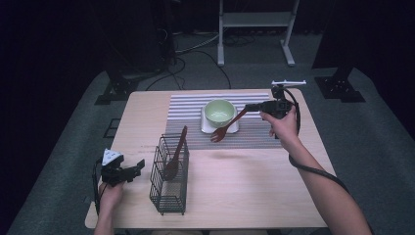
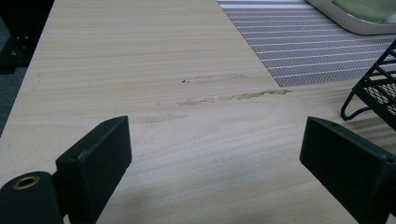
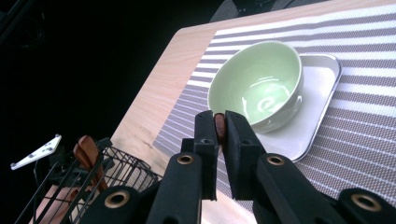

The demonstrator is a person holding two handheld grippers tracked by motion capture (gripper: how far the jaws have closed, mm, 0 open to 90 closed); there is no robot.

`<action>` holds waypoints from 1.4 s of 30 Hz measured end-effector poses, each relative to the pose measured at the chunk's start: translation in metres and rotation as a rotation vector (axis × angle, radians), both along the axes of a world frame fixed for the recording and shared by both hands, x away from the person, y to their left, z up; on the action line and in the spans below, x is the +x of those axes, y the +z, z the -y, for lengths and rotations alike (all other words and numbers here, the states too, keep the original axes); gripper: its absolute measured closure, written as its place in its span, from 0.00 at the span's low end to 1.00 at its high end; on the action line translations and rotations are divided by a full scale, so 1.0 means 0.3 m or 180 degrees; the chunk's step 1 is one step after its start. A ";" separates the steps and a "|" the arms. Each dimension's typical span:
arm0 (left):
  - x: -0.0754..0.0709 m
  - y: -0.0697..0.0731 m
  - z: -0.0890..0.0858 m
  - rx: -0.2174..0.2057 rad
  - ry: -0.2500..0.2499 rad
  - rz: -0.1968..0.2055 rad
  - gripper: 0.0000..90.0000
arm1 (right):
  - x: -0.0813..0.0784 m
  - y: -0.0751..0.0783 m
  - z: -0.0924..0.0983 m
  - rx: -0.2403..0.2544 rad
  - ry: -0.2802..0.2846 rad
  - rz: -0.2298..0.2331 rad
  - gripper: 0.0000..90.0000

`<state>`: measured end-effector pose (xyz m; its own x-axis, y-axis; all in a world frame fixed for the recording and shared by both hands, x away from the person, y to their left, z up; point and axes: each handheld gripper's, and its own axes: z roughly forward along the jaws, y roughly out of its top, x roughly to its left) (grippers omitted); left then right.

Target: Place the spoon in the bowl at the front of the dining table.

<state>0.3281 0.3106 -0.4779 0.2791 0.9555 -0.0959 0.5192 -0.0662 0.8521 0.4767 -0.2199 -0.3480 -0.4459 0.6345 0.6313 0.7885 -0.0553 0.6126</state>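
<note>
- The right gripper [image 1: 250, 107] is held above the far right part of the wooden surface [image 1: 254, 181], its jaws clamped on the handle of a reddish-brown fork [image 1: 227, 126].
- The fork slants down and toward the person from the jaws, its head hanging over the striped placemat [image 1: 186, 105] just in front of the white tray [image 1: 235, 128].
- In the right gripper view the jaws stand almost together, with a sliver of the brown handle [image 3: 219, 127] pinched between them.
- A pale green bowl [image 1: 219, 112] sits upright on the white tray, and the tray rests on the placemat at the far middle of the surface.
- The left gripper [image 1: 137, 169] is low over the near left corner, just left of the black wire basket [image 1: 169, 188], held by the person's left hand [image 1: 110, 196].
- Its jaws stand wide apart with nothing between them; in the left gripper view bare wood [image 2: 196, 140] shows in the gap.
- A brown spoon [image 1: 175, 156] stands tilted inside the wire basket, its handle rising out past the far rim.
- A cable [image 1: 318, 174] trails from the right gripper along the person's right forearm.
</note>
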 end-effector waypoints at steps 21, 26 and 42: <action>0.000 0.000 -0.001 -0.0010 0.0004 0.0003 0.09 | 0.057 0.036 0.013 -0.0031 -0.0220 0.0055 0.92; 0.000 0.000 -0.002 -0.0014 0.0002 0.0000 0.09 | 0.075 0.041 0.014 -0.0036 -0.0285 0.0059 0.92; 0.000 0.000 -0.004 -0.0029 -0.0001 0.0003 0.09 | 0.115 0.072 0.008 -0.0106 -0.0429 0.0090 0.92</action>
